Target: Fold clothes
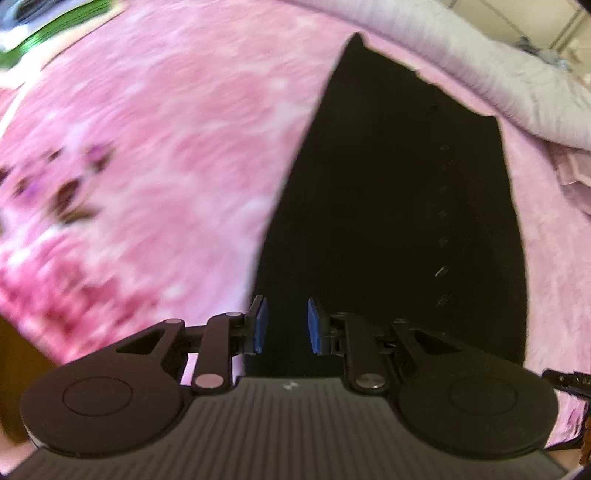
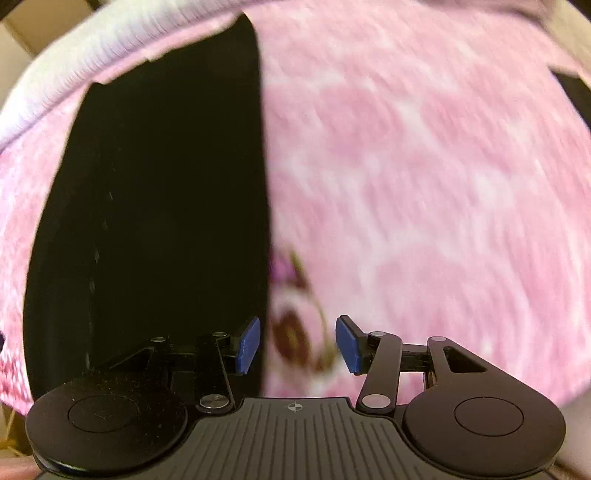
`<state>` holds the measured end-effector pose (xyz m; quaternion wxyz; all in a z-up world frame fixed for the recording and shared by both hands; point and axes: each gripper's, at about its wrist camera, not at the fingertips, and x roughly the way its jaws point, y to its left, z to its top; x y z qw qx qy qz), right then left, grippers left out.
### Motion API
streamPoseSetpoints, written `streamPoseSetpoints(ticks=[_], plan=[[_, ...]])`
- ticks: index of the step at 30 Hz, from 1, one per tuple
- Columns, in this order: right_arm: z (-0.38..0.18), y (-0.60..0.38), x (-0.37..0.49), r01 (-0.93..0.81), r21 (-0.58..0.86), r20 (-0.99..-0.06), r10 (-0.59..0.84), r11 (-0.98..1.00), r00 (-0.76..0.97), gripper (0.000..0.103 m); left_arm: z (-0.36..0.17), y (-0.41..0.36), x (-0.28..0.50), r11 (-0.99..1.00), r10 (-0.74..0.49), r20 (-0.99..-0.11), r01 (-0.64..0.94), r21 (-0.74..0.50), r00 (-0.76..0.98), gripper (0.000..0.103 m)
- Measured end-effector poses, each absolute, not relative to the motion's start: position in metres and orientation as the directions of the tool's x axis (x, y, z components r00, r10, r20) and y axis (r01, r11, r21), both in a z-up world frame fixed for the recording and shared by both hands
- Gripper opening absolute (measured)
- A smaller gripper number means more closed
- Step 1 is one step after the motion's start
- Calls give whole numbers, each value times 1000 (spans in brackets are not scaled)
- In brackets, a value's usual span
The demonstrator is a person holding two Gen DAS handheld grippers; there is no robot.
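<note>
Closest to me, the left gripper [image 1: 283, 325] hangs just above the near end of a black garment [image 1: 399, 221], its blue pads [image 1: 260, 325] parted by a narrow gap with nothing between them. The right gripper [image 2: 297, 345] hovers beside the same black garment [image 2: 155, 206], spread wider, and it too holds nothing; its left pad sits over the cloth's edge while the right one is over the pink blanket [image 2: 424, 184].

The garment lies flat on that blanket [image 1: 166, 166] as a long dark strip running away from both tools, with a faint row of small marks down it. A brown and purple flower print [image 2: 295, 332] shows on the blanket just beside the cloth's straight edge.

Farther off, a pale lilac ribbed cloth [image 1: 517, 85] lies bunched past the garment's far end, and something green [image 1: 55, 33] sits at the blanket's distant corner, too blurred to make out.
</note>
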<state>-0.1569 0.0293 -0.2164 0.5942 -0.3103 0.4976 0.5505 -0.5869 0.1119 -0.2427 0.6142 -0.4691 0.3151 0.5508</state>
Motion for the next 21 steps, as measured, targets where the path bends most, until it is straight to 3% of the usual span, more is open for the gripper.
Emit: streamPoseSetpoints(ticks=[9,15,17,21], plan=[[-241,171,-211,-989,139,-867,488,53,-95,50,-282,243,-487,154,379,-878,-956,-250,291,17],[-266,256,-236,-992,123,-838,538,26,-90,48,-301,333,-463,239,397,-876,-952,-189,274,17],[-279,280,-243,-993,115,-833,546,6,-93,39,-308,356,-459,258,407,-873,-950,-174,270,17],[-305,330,-258,-995,98,-821,562,-34,-100,33,-325,399,-453,281,425,-865,-947,-156,268,16]])
